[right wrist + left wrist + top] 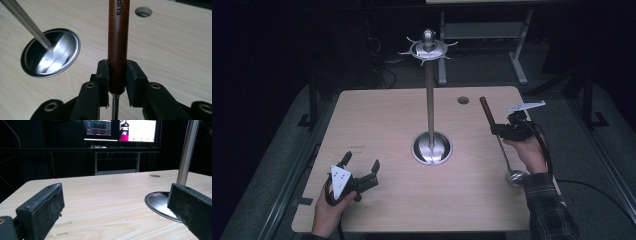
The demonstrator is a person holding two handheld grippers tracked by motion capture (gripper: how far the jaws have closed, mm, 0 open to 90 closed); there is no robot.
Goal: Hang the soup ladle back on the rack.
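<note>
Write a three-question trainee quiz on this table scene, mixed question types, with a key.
1. True or false: the right claw is shut on the ladle's brown handle.
2. Multiple choice: the left claw is A) open with nothing between its jaws, B) shut on the steel pole, C) holding a cup.
3. Fill in: the ladle's bowl hangs at the table's ___ edge in the high view, near the person's sleeve.

Key: 1 true; 2 A; 3 right.
</note>
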